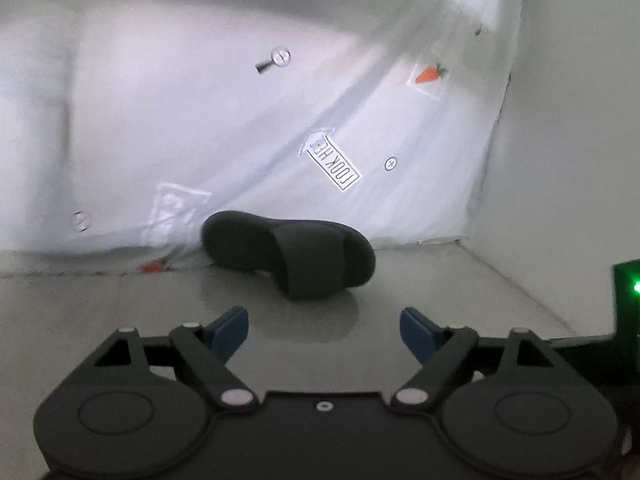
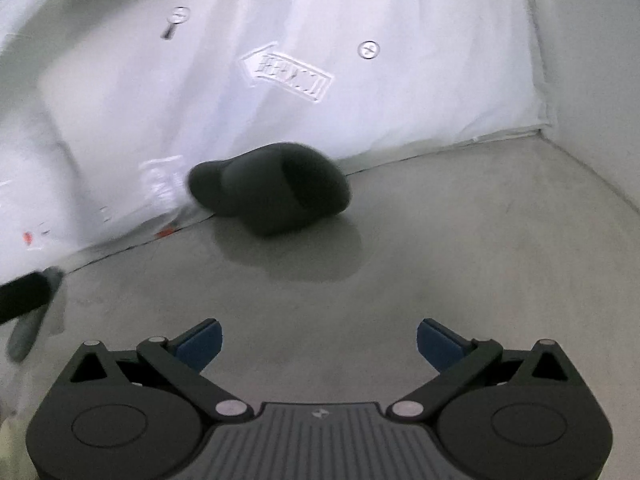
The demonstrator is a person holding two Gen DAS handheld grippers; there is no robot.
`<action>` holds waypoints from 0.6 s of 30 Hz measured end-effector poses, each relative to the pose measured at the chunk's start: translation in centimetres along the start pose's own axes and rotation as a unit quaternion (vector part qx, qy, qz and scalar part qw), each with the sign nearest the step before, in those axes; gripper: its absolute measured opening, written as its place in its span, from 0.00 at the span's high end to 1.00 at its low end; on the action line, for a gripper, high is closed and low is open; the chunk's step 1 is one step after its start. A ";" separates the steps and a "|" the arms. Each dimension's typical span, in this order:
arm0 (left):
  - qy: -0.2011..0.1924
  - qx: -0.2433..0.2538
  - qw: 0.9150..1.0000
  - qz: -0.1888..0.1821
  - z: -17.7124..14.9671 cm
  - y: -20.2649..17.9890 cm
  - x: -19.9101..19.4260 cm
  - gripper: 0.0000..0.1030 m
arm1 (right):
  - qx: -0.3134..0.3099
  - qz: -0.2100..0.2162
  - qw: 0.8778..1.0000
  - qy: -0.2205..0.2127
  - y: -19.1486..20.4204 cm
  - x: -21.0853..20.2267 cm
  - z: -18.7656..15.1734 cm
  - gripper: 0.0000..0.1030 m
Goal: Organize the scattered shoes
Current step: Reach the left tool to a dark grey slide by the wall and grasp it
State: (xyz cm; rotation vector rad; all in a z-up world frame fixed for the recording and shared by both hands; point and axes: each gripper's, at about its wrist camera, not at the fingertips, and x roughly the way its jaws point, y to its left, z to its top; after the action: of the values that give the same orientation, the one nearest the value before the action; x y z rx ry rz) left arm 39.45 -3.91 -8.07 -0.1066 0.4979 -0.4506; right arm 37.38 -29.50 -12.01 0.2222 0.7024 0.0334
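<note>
**Both hand-held grippers open, dark slipper ahead on the floor**

The left hand-held gripper (image 1: 324, 330) is held with its blue-padded fingers (image 1: 230, 328) spread wide, and nothing is gripped between them. The right hand-held gripper (image 2: 318, 344) is likewise spread wide and empty. Both are pointed at a dark slipper (image 1: 292, 258), which is seen beyond the fingertips and apart from them. The slipper (image 2: 272, 194) is lying on the grey floor (image 2: 460, 260), tilted, with its far end against a white printed sheet (image 1: 240, 132). Beyond the slipper, an arrow label (image 1: 334, 160) and a carrot picture (image 1: 429, 75) are printed on the sheet.
</note>
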 end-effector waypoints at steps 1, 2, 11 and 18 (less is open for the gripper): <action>0.008 -0.007 1.000 -0.002 0.5 0.4 2.1 0.19 | -0.010 0.001 1.000 -0.005 -0.1 1.2 0.3 0.00; 0.014 -0.013 1.000 -0.003 0.8 0.8 3.8 0.19 | -0.020 0.001 1.000 -0.009 -0.1 2.2 0.6 0.00; 0.010 -0.032 0.999 -0.034 2.3 2.9 16.0 0.19 | 0.018 0.003 0.999 -0.032 0.4 9.8 4.0 0.00; -0.015 -0.020 0.995 -0.092 2.1 3.3 21.1 0.34 | 0.014 -0.009 1.000 -0.027 -0.7 9.7 3.4 0.00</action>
State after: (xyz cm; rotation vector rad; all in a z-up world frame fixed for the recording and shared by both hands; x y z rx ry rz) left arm 58.26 -10.28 -16.17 -0.1985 0.4697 -0.6195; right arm 46.96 -29.84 -15.81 0.2420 0.6520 0.0008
